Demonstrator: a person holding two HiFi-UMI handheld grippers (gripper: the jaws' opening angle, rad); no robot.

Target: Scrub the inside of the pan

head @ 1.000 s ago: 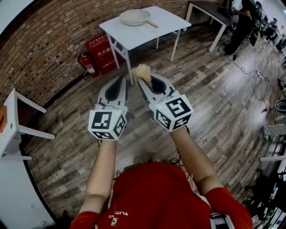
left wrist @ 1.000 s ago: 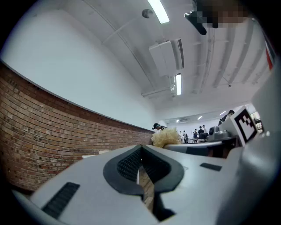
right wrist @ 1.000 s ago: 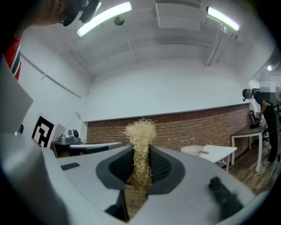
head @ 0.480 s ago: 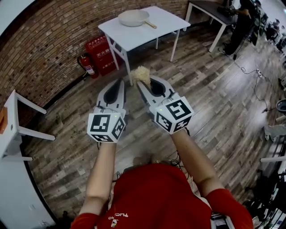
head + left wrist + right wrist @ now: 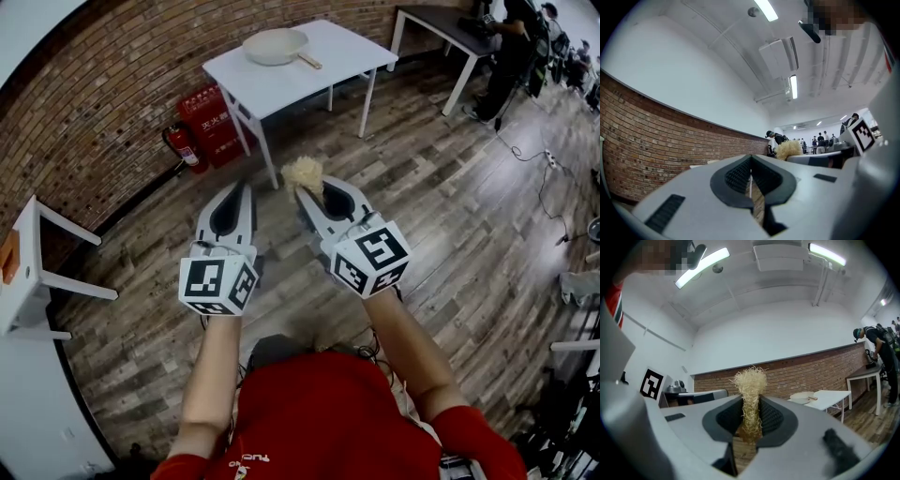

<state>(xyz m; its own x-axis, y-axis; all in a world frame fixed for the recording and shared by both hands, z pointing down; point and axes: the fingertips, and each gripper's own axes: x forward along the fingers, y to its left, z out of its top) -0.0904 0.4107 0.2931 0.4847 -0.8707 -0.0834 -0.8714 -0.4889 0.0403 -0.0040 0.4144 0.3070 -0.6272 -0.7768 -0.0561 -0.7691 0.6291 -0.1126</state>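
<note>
Straw-coloured scrubber (image 5: 303, 172) clamped in right hand-held gripper (image 5: 309, 193). Left hand-held gripper (image 5: 245, 187) jaws together, empty. Pan (image 5: 274, 45) on table (image 5: 339, 52), well apart from both.

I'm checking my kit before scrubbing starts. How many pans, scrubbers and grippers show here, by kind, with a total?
Pan: 1, on the white table
Scrubber: 1, clamped in the right gripper
Grippers: 2, the right gripper and the left gripper, which is shut on nothing
Total: 4
</note>
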